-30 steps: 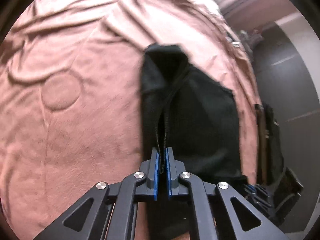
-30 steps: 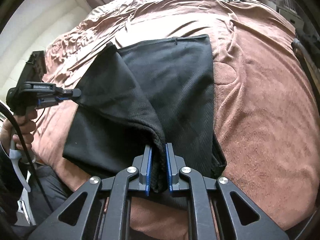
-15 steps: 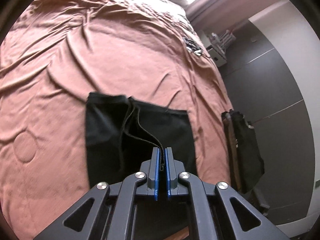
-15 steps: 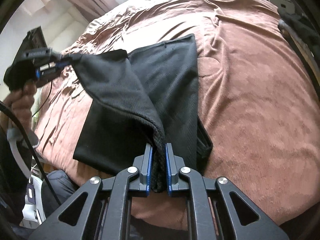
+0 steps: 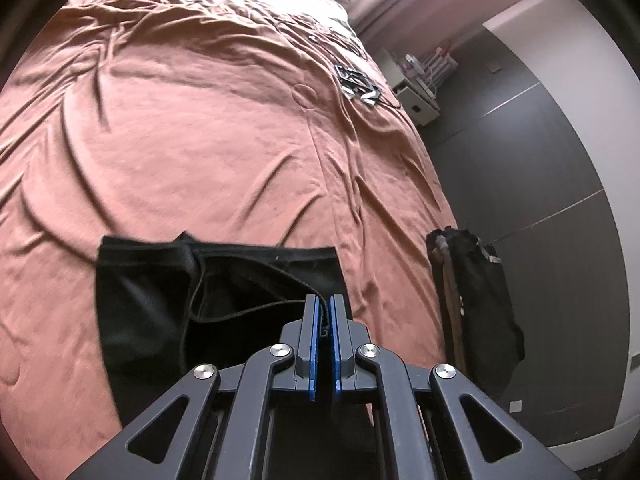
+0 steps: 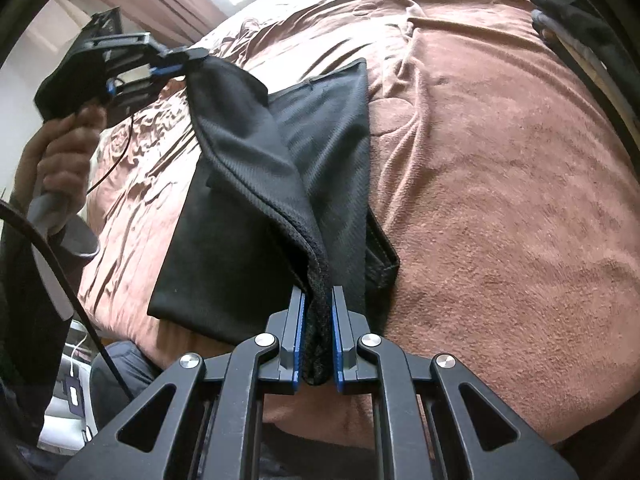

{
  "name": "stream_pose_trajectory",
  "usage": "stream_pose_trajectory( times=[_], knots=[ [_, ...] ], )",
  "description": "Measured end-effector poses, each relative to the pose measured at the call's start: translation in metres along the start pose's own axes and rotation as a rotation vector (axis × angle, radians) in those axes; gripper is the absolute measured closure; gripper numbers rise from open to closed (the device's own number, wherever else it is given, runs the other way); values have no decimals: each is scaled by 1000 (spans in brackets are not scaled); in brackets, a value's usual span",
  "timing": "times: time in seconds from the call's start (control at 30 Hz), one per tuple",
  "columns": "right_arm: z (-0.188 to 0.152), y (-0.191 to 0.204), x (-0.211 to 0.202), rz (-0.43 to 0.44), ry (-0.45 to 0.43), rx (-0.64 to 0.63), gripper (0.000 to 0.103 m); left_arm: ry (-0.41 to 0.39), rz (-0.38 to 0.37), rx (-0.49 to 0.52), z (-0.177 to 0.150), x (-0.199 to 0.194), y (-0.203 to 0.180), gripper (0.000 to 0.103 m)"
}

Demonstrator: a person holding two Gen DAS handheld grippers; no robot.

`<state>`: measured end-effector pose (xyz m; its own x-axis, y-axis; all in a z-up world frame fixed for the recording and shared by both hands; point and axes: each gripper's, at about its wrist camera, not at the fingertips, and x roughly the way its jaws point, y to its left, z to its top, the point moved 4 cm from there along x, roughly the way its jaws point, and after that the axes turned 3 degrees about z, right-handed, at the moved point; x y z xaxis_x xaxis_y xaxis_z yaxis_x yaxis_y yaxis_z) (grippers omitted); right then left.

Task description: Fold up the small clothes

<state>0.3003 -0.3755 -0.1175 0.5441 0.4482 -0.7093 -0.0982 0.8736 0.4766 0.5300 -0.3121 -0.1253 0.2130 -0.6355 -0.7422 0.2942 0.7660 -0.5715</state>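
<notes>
One black garment [image 6: 260,184] lies partly on the brown bedspread [image 6: 500,168], one layer lifted. Two grippers hold it: the right gripper [image 6: 319,312] pinches its near hem at 6 o'clock, and the left gripper [image 6: 176,62], at 10 o'clock, clamps a raised corner.

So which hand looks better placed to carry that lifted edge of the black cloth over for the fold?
Left, probably. The left gripper holds its corner of the black garment high above the brown bedspread, while the right gripper pinches its corner low near the bed's edge.
</notes>
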Motion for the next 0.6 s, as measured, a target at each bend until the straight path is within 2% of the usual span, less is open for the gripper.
stream_pose_trajectory(
  times=[0.23, 0.33, 0.6],
  knots=[
    [-6, -11, 2, 23, -18, 51, 95, 12, -14, -9, 21, 39, -8, 97],
    [-7, -15, 4, 31, -22, 67, 95, 33, 9, 3, 27, 61, -12, 97],
    [-9, -20, 7, 46, -25, 88, 95, 81, 14, 19, 33, 107, -17, 97]
  ],
)
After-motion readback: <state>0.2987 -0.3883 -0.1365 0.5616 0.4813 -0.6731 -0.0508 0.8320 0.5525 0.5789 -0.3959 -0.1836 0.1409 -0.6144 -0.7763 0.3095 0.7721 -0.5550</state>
